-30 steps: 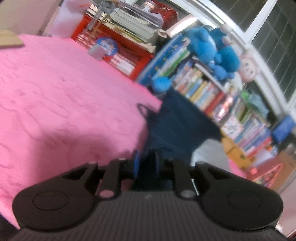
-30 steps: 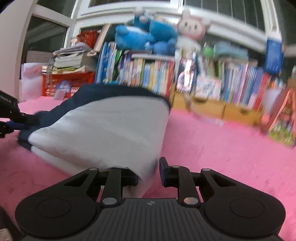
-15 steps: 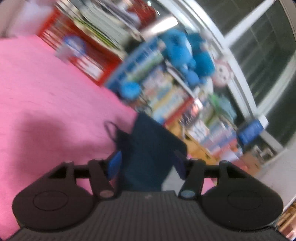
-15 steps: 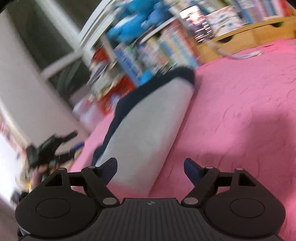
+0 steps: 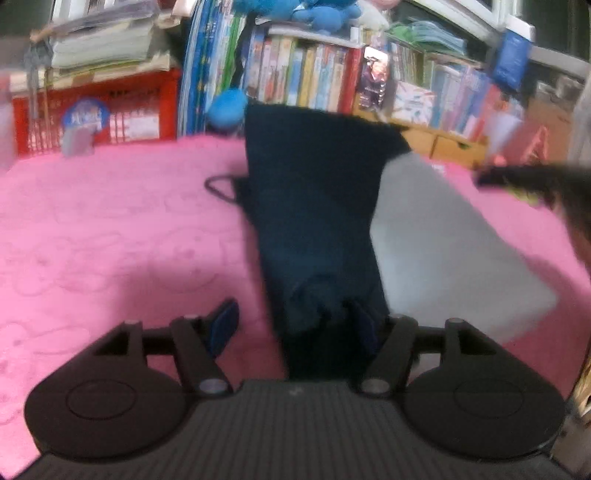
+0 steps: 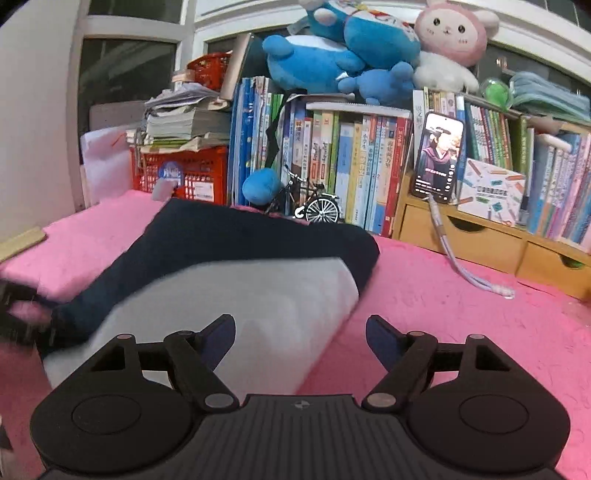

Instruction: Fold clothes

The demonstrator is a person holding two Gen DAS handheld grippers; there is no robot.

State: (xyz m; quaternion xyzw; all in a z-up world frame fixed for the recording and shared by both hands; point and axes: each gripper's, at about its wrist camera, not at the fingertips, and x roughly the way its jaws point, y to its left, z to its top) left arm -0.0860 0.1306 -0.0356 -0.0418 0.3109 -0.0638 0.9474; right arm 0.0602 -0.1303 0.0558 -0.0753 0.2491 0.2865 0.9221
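The left gripper (image 5: 291, 325) has just been opening; its jaws stand wide, the navy end of the garment (image 5: 317, 221) lying between them but unpressed. The right gripper (image 6: 301, 334) is spread too, holding nothing — the grey edge sits loose by its left finger (image 6: 218, 338). The cloth looks light, soft and limp, likely to sag and slide, so a corner or folded edge seems the best hold. Navy with a pale grey panel, it lies folded on the pink blanket (image 6: 461, 314).

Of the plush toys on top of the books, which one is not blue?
The pink-hooded bunny, rightmost of the group; the others are blue.
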